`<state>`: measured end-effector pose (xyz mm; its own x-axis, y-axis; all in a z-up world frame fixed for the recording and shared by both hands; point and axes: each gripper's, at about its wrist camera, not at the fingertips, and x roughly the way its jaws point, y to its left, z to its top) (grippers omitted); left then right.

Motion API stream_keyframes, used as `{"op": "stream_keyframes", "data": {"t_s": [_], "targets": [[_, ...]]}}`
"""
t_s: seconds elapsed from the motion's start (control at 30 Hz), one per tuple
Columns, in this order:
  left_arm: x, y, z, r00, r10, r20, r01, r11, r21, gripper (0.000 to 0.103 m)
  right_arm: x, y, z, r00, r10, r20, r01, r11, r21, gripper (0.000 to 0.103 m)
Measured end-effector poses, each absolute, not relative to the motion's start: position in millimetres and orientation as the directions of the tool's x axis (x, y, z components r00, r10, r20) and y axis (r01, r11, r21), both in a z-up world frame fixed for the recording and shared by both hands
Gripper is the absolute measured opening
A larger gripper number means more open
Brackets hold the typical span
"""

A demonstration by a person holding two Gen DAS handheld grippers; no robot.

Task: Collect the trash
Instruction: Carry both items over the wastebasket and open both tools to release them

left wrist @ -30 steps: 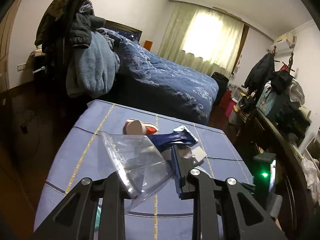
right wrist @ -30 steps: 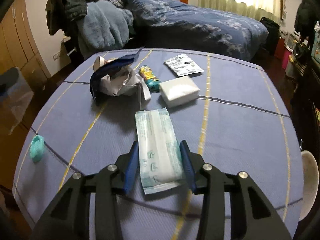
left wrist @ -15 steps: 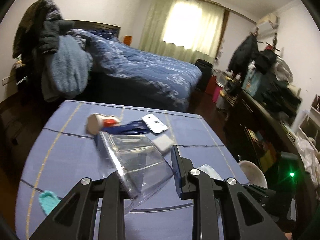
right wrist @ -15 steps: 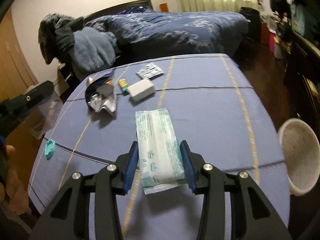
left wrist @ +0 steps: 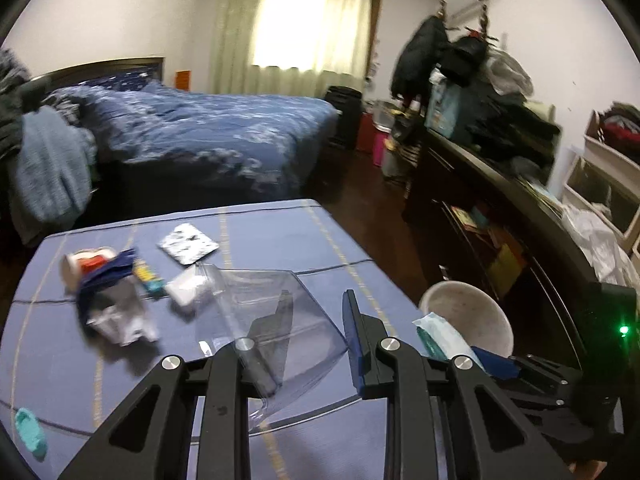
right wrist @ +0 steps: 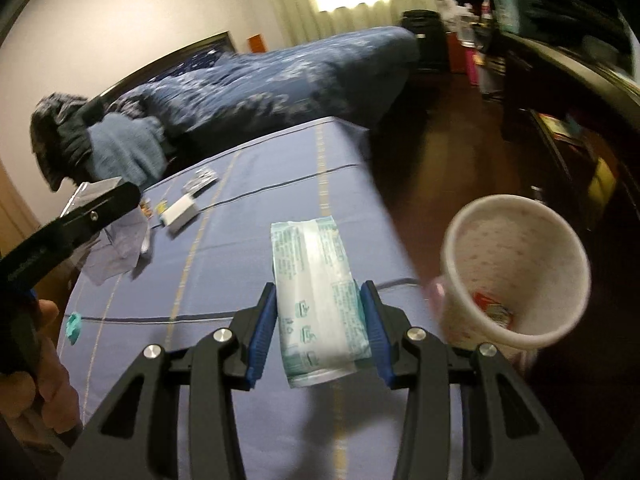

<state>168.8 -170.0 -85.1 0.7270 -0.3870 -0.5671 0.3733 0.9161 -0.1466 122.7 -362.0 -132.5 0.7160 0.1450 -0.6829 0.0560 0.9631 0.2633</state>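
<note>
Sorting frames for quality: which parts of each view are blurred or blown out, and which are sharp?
Left wrist view: window blown out, crumpled wrappers smeared, hand-held gripper and clear bag crisp. Right wrist view: white bin and bed motion-blurred, window glare at the top, wipes packet sharp; fisheye bends the table edge.

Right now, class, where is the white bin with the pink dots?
In the right wrist view the white bin stands on the floor at the right, just off the blue table's edge, beside the wipes packet held in the right gripper.
</note>
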Motion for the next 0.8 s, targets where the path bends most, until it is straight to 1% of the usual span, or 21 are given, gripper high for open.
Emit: {"op": "stream_keyframes", "data": {"t_s": [0.3, 0.8], "targets": [[173.7, -247.0, -88.8, 0.678, -0.455, -0.577, 0.498, 0.862, -0.095, 0.025, 100.7, -424.3, -134.1, 0.738, 0.039, -0.674, 0.191, 0.945, 0.264, 0.043], [187.9, -352.3, -97.4, 0.588, -0.532, -0.610, 0.638, 0.768, -0.054, 0.025, 91.9, -510.1, -149.5, 0.717, -0.134, -0.685, 0.398, 0.885, 0.243, 0.043]]}}
